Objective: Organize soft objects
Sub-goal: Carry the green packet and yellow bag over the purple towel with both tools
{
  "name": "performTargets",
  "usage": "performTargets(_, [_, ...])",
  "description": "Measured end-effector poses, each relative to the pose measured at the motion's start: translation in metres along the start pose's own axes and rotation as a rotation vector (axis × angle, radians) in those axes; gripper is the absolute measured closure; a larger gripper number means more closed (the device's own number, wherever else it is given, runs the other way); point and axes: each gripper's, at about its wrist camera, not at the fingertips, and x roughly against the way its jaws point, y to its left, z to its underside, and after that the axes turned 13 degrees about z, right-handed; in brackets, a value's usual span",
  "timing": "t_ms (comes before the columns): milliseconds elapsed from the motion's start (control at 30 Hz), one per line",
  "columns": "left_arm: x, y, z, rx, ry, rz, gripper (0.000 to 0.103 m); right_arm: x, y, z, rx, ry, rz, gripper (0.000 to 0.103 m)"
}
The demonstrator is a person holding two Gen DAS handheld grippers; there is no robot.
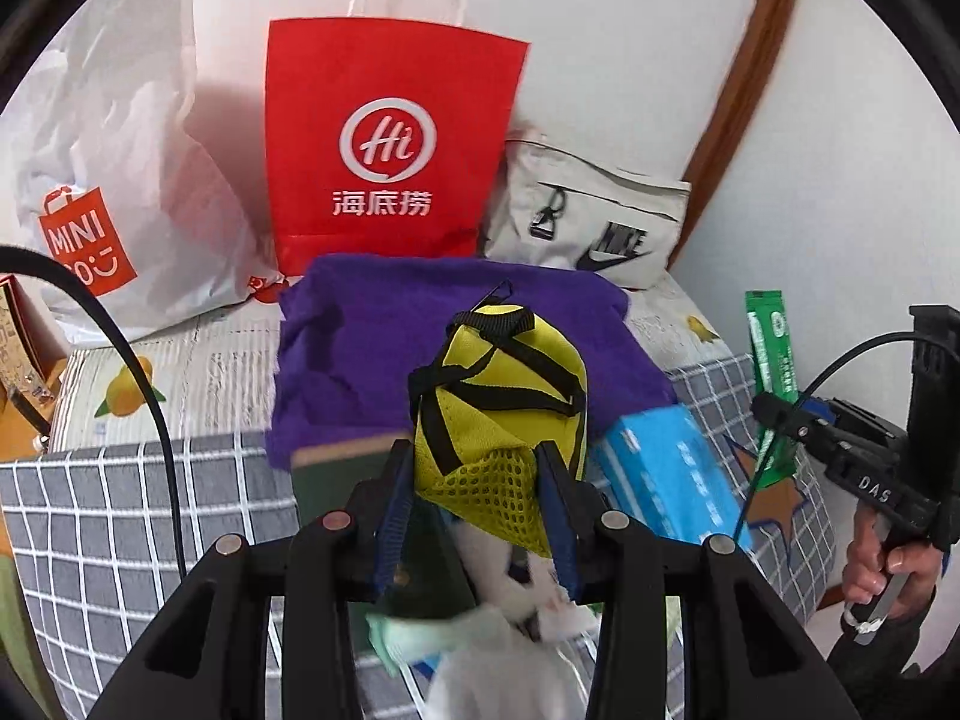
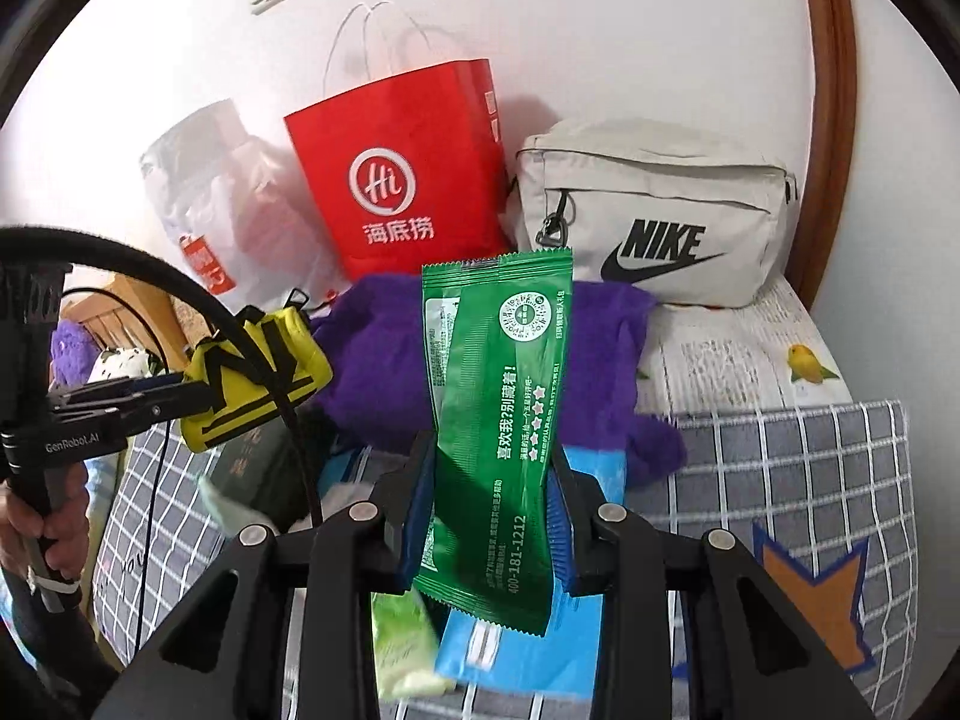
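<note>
My left gripper (image 1: 477, 468) is shut on a yellow pouch with black straps (image 1: 501, 396) and holds it up above a purple towel (image 1: 372, 348). The pouch also shows in the right wrist view (image 2: 258, 378), held by the left gripper (image 2: 180, 396). My right gripper (image 2: 492, 480) is shut on a green sachet (image 2: 504, 414) and holds it upright over the towel (image 2: 384, 354); the sachet shows at the right of the left wrist view (image 1: 771, 384).
A red paper bag (image 1: 390, 144), a white plastic bag (image 1: 114, 180) and a beige Nike pouch (image 2: 654, 204) stand against the wall. A blue packet (image 1: 666, 480), a dark book (image 2: 252, 462), a light green packet (image 2: 402, 642) and white items lie on the checked bed cover (image 2: 780, 480).
</note>
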Motion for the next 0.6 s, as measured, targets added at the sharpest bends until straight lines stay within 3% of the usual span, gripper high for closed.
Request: performTargets(600, [-0.076, 0.069, -0.07, 0.053, 0.07, -0.042, 0.065, -0.131, -0.016, -0.08, -0.005, 0.141, 0.034, 0.07])
